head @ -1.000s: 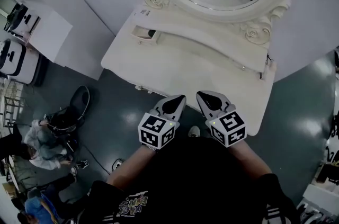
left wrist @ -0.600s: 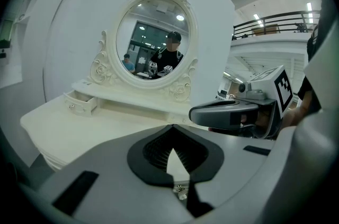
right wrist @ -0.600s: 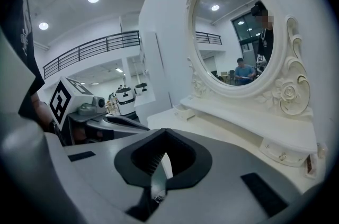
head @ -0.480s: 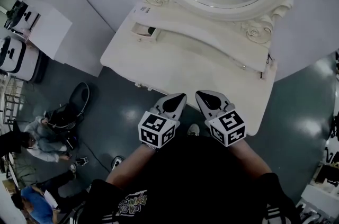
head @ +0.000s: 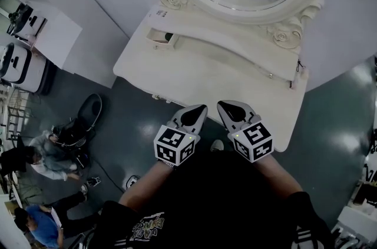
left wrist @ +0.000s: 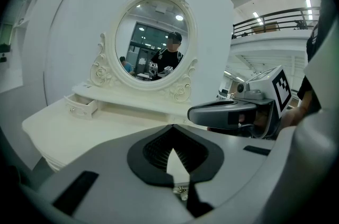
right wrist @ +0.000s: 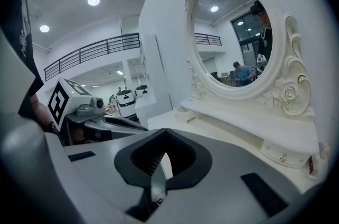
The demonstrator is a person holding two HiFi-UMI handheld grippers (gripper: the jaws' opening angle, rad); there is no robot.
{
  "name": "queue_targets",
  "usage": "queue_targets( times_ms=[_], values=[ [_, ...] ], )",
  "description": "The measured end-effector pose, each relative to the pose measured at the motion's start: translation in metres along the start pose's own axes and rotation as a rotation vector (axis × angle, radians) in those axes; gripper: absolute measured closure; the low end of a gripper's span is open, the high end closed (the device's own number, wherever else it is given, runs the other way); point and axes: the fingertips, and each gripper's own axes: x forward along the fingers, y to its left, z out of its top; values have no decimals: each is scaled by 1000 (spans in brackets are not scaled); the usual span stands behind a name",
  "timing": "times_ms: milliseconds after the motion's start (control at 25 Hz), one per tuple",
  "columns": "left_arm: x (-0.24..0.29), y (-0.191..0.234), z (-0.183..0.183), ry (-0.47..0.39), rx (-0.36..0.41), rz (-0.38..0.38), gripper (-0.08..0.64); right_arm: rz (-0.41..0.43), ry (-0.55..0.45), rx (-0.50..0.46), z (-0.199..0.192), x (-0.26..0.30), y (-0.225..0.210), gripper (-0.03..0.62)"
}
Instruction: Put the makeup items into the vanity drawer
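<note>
Left tongs [head: 193, 115] and right tongs [head: 231, 112] sit pressed together, empty. The little drawer [head: 160, 36] ahead-left of them (ajar) looks light; pinch a knob [left wrist: 71, 110].

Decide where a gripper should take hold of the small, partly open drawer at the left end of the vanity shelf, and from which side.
Take the drawer by the small knob on its front panel, coming level across the tabletop from its front edge. The panel faces that way and already stands out from the shelf, so a straight pull should slide it.
</note>
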Motion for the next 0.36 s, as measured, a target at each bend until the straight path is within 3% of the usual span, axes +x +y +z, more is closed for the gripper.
queue_targets(
  times_ms=[360],
  values=[
    [3,-2,4,6,18,-20,560,-10,-8,18,0,-1,0,563]
  ],
)
